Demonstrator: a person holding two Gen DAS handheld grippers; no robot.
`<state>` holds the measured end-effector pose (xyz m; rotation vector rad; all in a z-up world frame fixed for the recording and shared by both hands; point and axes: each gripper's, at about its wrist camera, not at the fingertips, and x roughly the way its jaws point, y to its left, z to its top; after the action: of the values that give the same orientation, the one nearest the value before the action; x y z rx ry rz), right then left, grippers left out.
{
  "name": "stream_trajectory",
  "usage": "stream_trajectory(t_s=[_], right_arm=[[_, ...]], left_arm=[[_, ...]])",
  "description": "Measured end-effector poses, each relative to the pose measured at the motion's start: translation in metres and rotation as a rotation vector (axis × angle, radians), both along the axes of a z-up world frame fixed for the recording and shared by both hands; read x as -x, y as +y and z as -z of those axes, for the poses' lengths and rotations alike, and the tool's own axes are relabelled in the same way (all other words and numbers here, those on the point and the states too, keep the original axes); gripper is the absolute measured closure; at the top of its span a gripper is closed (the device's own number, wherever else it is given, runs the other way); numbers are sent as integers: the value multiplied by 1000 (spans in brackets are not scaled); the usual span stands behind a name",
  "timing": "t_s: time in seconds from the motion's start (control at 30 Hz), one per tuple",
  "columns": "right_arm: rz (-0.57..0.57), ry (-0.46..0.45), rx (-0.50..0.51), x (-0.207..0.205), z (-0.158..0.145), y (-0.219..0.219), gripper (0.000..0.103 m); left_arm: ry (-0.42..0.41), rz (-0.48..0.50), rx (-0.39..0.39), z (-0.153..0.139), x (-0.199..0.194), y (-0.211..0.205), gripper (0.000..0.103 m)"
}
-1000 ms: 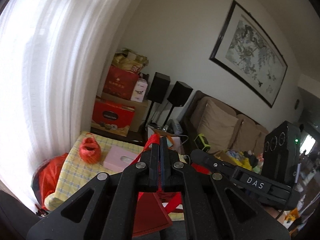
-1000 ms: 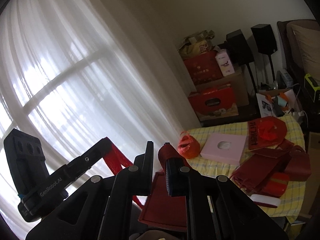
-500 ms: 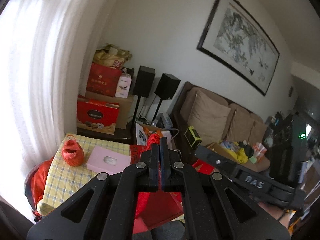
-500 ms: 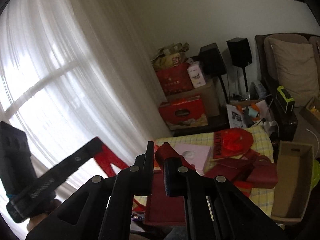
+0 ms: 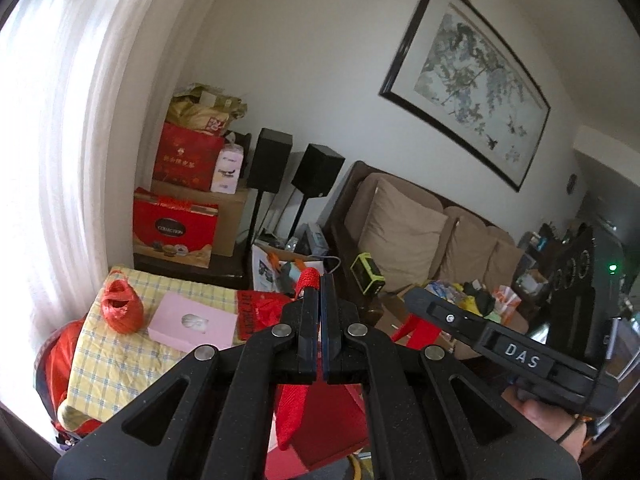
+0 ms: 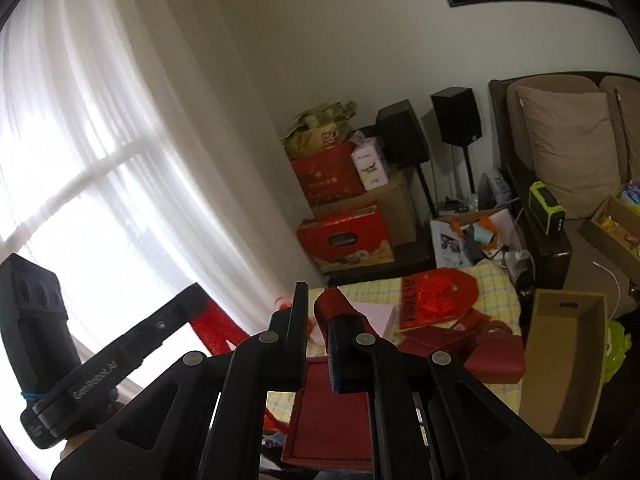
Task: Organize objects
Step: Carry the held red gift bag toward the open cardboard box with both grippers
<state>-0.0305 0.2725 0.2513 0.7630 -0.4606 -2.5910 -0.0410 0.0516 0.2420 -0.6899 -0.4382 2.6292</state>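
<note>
Bright window behind sheer white curtain, plain white wall, framed ink painting, brown sofa with tan cushions, 2 black speakers on stands, stacked boxes in corner.

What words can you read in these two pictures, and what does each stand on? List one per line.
"DAS": on the right gripper.
"COLLECTION": on the red box.
"GenRobot.AI", roughly: on the left gripper.
Gold characters on the red bag: too small to read.
Characters on the red paper: blurred.
</note>
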Motion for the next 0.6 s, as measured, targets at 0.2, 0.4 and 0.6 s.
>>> stream_trajectory(t_s=[0.2,0.4,0.6], right_arm=[[26,-2,13,-2,-7,27,95],[65,-15,22,-5,-10,53,96],[96,-8,16,-15,-12,74,95]], left_arm=[[5,33,18,-15,5,19,102],[-12,71,15,-23,12,41,102],[-15,107,7,-31,12,60,102]])
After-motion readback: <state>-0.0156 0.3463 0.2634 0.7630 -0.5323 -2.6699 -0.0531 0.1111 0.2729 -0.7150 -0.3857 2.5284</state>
